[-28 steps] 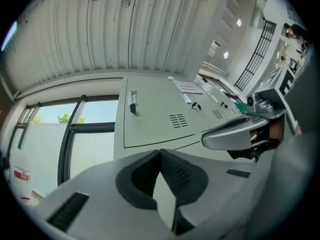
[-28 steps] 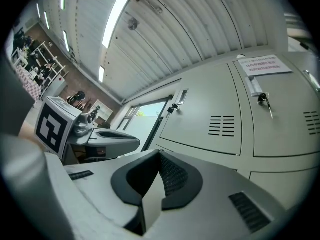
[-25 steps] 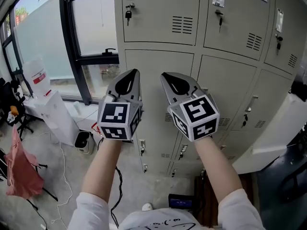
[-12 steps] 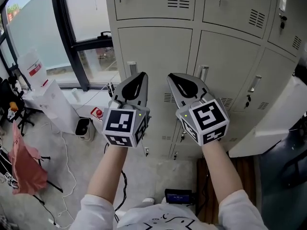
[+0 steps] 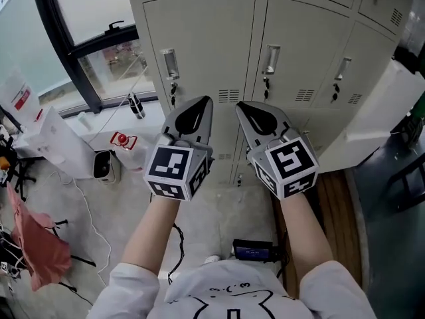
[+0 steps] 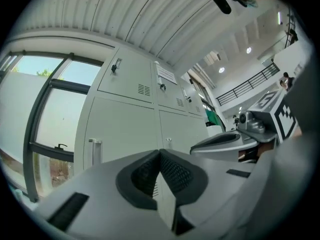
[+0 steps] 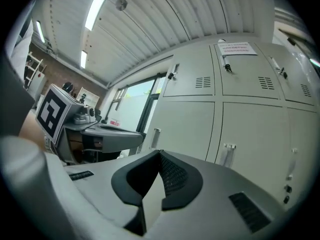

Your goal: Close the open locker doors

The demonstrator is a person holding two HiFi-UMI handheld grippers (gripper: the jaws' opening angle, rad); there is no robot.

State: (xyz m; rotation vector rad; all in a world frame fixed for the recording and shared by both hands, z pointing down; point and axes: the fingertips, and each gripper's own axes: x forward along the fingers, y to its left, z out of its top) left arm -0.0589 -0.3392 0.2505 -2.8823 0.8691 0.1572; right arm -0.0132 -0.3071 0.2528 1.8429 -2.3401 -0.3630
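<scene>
I hold both grippers side by side, pointing at the bank of grey lockers (image 5: 199, 38). The left gripper (image 5: 203, 104) is clenched with nothing between its jaws. The right gripper (image 5: 243, 106) is likewise clenched and empty. The open locker door (image 5: 382, 105) stands out at the far right, well apart from the right gripper. The doors straight ahead are closed.

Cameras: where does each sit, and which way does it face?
Head view: on the person's head, steeply down at lockers and floor; forearms, left gripper, right gripper show.
Left gripper view: on that gripper, facing lockers and window; its shut jaws show.
Right gripper view: on that gripper, facing lockers; its shut jaws show.
Shared: both gripper views see lockers and the other gripper.
</scene>
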